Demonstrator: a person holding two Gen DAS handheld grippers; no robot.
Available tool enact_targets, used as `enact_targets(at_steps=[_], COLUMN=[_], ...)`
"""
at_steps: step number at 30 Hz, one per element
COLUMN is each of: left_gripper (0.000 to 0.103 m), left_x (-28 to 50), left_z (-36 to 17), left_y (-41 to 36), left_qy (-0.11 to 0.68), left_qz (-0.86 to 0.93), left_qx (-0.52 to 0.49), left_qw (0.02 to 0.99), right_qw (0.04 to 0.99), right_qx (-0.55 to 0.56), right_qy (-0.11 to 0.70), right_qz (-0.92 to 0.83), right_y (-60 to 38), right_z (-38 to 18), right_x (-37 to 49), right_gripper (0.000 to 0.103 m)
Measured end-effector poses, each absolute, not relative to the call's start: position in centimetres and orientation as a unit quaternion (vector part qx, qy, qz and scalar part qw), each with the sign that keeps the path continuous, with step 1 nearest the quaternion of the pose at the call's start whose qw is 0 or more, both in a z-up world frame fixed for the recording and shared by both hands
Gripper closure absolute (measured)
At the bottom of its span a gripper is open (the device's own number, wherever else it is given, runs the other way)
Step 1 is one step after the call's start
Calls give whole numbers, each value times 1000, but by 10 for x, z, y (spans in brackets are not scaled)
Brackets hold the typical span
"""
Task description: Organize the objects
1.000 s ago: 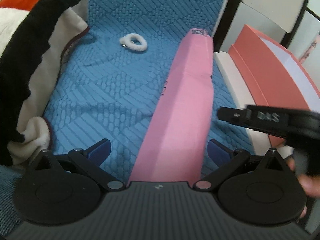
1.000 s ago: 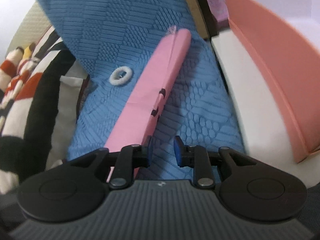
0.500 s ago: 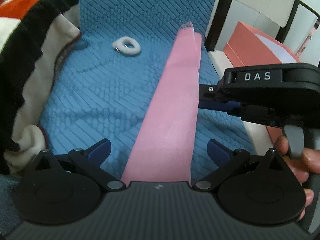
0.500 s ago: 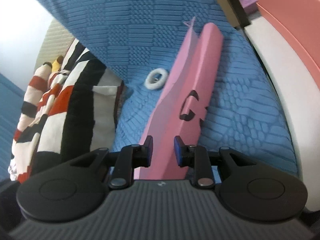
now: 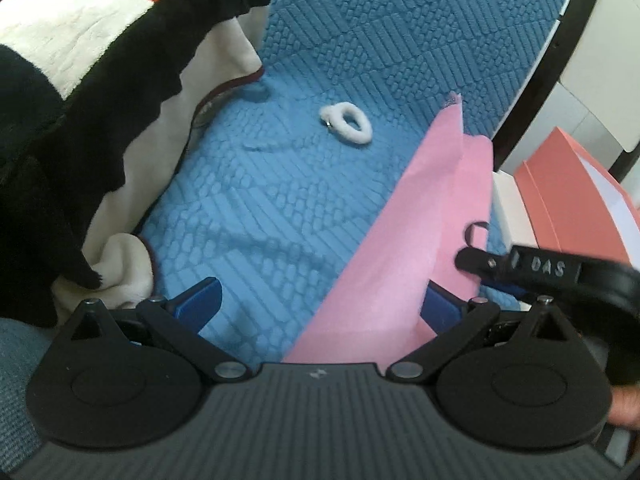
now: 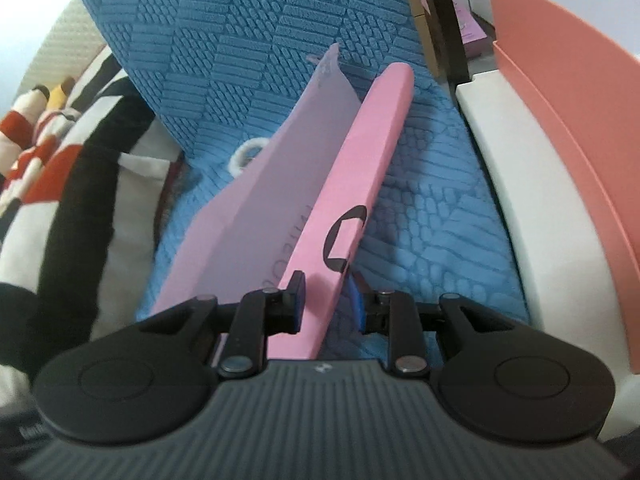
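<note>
Two grippers work a pink box on a blue quilted cover (image 5: 280, 208). A striped blanket (image 5: 100, 80) is heaped at the left; a white ledge (image 6: 520, 184) and a coral bin (image 6: 572, 120) border the cover on the right, close beside the box. A white hair tie (image 5: 347, 123) lies far on the cover, apart from the box.

The box (image 6: 360, 184) lies lengthwise from near to far, its flap (image 6: 280, 184) lifted and leaning left. The right gripper (image 6: 326, 306) is clamped on the box's near edge, one finger on each side. The left gripper (image 5: 320, 304) is spread wide, with the flap (image 5: 404, 248) passing between its fingers and close against the right one; nothing is pinched.

Half a second ago the right fingers sat nearly together with the box just between them; now they stand farther apart across its edge, and the flap has swung further open.

Only the right view shows the black logo (image 6: 344, 238) on the box side. Only the left view shows the right gripper's body (image 5: 540, 268) from outside, and the hair tie whole; in the right view the flap half hides it.
</note>
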State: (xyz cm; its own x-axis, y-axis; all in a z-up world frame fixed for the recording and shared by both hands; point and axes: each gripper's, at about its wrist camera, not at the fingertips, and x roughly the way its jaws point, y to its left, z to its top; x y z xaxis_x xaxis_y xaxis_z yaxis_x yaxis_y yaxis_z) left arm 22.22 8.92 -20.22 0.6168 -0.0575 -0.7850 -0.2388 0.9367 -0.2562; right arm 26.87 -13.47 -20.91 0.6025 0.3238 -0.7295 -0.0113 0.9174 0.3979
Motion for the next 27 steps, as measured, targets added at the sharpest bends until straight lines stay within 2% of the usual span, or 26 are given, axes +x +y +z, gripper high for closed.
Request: enact_targets(at_steps=[9,14,16,22,24,27], left_gripper=[0,17,34,60,65,66], left_x=[230,236,238,240,239,237], left_z=[-209,-223,-231,-232,-232,-230], left_y=[82,83,85,88,91,97], left_qy=[431,435,444,440,439,431], left_qz=[78,95,97,80,76,73], left_qx=[-116,-103,-111,-129,-146,-169], left_qw=[891,889,884,885,883,884], right_qw=[894,903,907,916,918,911], right_qx=[110,108,105,112,111,101], right_qy=[431,410,400,367,361,373], right_qz=[45,71,83,114,121,143], right_y=[-145,-149,-147,-138,-131,-116], right_z=[-208,-199,-194,-178,-174,-172], right_x=[259,254,251,245,246,253], right_gripper=[75,75,75,74,73,73])
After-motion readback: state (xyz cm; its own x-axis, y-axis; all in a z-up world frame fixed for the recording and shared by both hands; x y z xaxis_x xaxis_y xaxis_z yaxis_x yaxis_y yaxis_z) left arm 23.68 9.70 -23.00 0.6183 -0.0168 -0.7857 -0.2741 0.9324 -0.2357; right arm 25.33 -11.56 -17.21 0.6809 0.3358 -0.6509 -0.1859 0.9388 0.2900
